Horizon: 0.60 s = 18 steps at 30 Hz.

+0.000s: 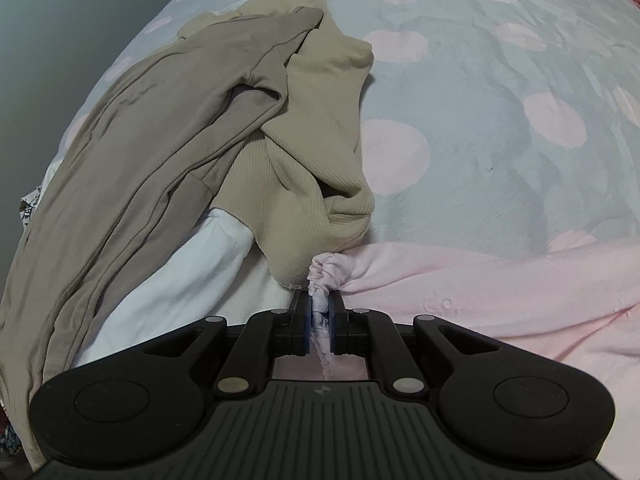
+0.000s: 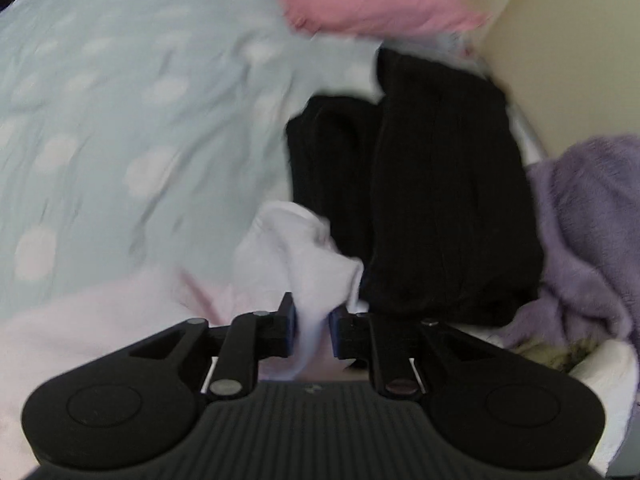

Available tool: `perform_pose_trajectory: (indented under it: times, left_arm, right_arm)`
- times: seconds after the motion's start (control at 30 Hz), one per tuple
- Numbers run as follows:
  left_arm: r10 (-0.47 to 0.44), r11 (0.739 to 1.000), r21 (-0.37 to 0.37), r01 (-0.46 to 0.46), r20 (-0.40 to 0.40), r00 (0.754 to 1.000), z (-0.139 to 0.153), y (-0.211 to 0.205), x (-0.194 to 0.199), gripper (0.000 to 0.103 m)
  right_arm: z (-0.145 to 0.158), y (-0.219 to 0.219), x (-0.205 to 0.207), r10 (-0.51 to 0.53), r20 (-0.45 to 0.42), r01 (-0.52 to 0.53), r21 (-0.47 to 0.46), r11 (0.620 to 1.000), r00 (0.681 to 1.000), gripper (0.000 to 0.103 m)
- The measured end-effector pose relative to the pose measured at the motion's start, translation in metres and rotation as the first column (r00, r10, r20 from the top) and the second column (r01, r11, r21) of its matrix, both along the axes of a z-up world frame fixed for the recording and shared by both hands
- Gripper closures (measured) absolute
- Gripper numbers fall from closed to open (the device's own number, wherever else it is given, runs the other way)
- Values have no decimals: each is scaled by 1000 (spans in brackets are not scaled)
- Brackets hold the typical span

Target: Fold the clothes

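Left gripper (image 1: pixel 320 312): jaws clenched on a bunched corner of the pale pink garment (image 1: pixel 500 304), which spreads to the right over the bed (image 1: pixel 500 92).
Unfolded heap, left wrist view: a taupe garment (image 1: pixel 132 184) lies crumpled across a ribbed beige top (image 1: pixel 316 128), with a white garment (image 1: pixel 188 272) partly under them; none of these looks folded yet.
Right gripper (image 2: pixel 313 320): jaws clenched on another bunched end of the pale pink garment, the cloth rising in a twist ahead of them; this view is blurred.
Folded stack, right wrist view: two black garments (image 2: pixel 440 200) lie as neat oblongs side by side, apparently finished.
Further right: a purple fleecy item (image 2: pixel 592 220) lies rumpled; folded or not, I cannot tell.
Progress: probably early to middle; the pink piece is only gripped at two ends, its first fold not yet made, and the beige heap waits.
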<state>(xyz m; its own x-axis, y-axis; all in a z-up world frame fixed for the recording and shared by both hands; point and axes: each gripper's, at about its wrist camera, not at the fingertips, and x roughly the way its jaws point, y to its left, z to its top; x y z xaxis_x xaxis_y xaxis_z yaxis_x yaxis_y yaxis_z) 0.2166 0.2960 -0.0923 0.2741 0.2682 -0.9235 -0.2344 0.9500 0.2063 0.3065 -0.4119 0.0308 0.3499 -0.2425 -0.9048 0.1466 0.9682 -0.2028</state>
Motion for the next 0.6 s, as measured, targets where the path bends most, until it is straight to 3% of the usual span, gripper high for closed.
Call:
perform_pose_trajectory:
  times: [0.03,0.13,0.27,0.37,0.47,0.6]
  left_arm:
    - [1,1000,2,-1,-3,1000,-1,0,1,97]
    - [-4,1000,14,5,-15,1000,-4,-2,4,97]
    - [-12,1000,23,13,-32,999,-8,-4,6,97]
    - [-19,1000,24,20,-39,999,-10,-4,7,97]
    - [-30,999,22,31,-45,999,-12,-3,7,97]
    - [-35,999,21,36,-52,998,-15,-1,8,96]
  right_arm:
    - [-2,2,-1,6,-23,-7,-17,1000,1000,70]
    - [5,14,2,72,-35,-75,-93,993,997,67]
    - [21,23,15,135,-10,-135,-184,974,991,55]
    - [40,39,25,224,6,-213,-289,933,975,52]
    - [50,54,34,323,41,-303,-247,920,946,49]
    - [15,73,61,372,-55,-376,-131,917,926,49]
